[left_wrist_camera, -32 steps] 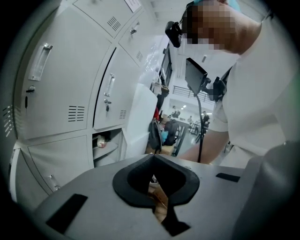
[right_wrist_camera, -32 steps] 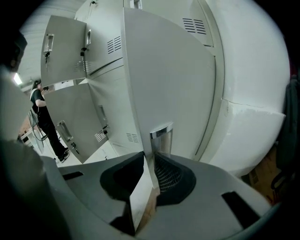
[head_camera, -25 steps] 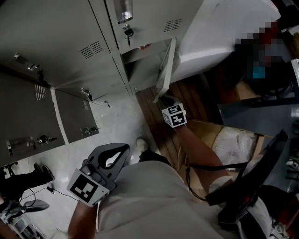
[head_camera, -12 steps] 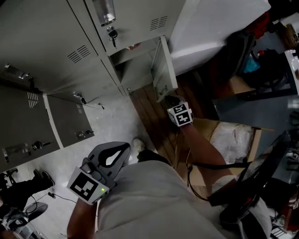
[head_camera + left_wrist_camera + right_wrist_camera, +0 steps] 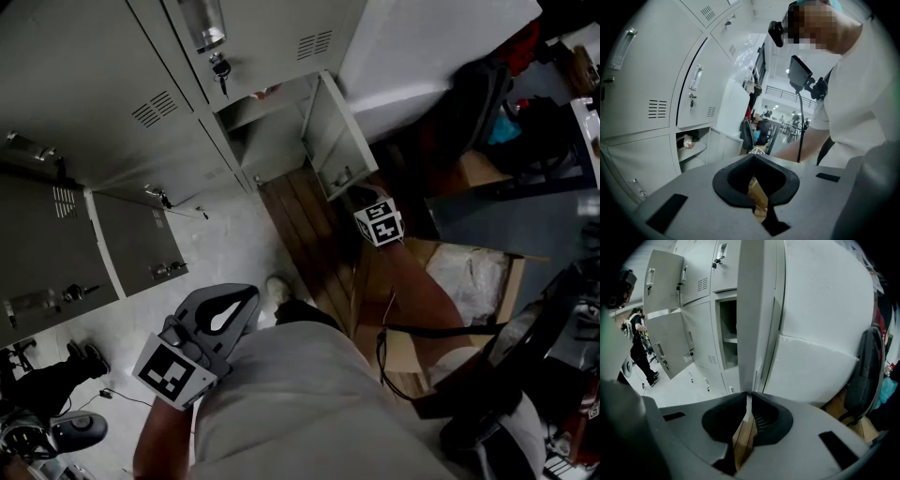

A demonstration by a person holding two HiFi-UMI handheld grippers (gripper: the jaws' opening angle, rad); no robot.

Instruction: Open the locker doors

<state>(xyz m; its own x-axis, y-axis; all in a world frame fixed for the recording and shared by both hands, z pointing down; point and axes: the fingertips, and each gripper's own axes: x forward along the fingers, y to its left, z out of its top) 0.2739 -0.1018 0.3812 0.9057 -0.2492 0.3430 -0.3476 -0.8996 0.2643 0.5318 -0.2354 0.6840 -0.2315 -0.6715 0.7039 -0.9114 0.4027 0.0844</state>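
Right gripper (image 5: 749, 397) jaws, just closing, pinch free edge of thin grey sheet-metal locker door (image 5: 757, 310). Door likely light, stiff, slippery; swings on hinge. Left gripper (image 5: 761, 206) clenched, empty.

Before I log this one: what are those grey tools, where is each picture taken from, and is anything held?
No robot here: a person carries a two-jaw gripper in each hand. The head view looks down from a camera on the person's head; the two gripper views ride on the grippers and look along their jaws. Ahead stands a bank of grey lockers. The right gripper, its jaws just tightened, clamps the edge of a lower locker door, which stands open. The left gripper is shut and empty, near the person's body. A cardboard box sits on the floor at the right.
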